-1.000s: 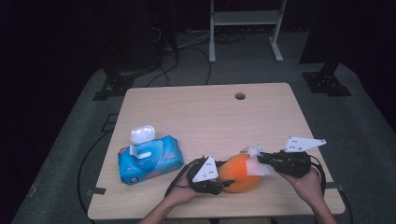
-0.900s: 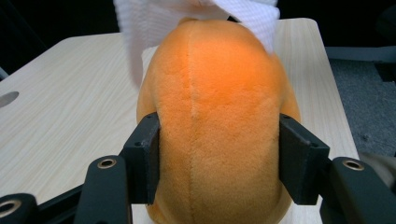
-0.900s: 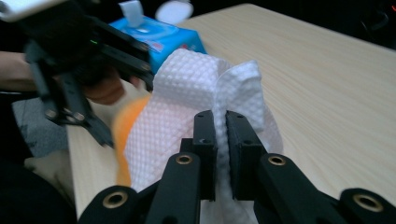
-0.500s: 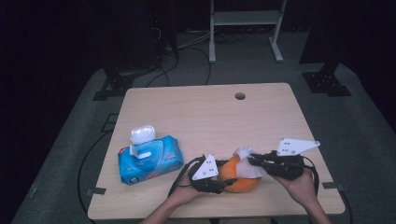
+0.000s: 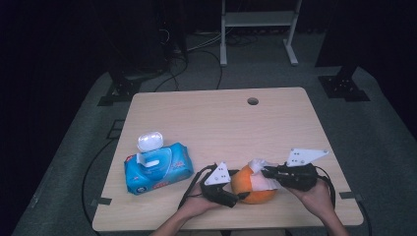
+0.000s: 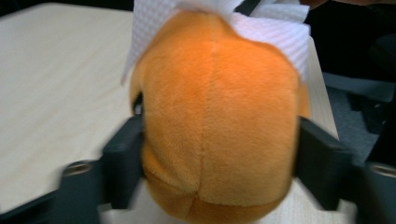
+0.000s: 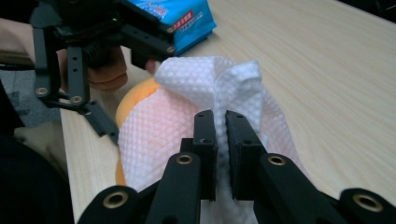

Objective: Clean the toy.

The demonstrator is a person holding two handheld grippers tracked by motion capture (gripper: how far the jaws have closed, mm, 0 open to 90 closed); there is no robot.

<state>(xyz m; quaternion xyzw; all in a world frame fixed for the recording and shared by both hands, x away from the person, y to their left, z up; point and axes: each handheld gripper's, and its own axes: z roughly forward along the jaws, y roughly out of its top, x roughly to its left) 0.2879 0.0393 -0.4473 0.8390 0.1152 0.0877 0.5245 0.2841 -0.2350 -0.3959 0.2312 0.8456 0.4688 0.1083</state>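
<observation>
Orange plush ball (image 5: 253, 186) at lower centre of frame, near table (image 5: 221, 123) front edge, white wipe (image 5: 263, 173) draped over it. Left gripper (image 5: 235, 196) jaws, just widening, flank ball. Right gripper (image 5: 267, 172) clenched on wipe. Blue wipes pack (image 5: 157, 167) lower left. Light wood tabletop, 1 hole (image 5: 253, 101) upper centre; dark room, grey floor (image 5: 383, 128).

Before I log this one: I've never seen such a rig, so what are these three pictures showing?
A person sits at a wooden table, holding a hand-operated claw in each hand. One picture looks down from above; the other two come from cameras riding on each claw. The left claw has an orange plush toy between its jaws, which have just been opening. The right claw is pinched shut on a white wipe draped over the toy. A blue wipes pack lies on the table to the left.
</observation>
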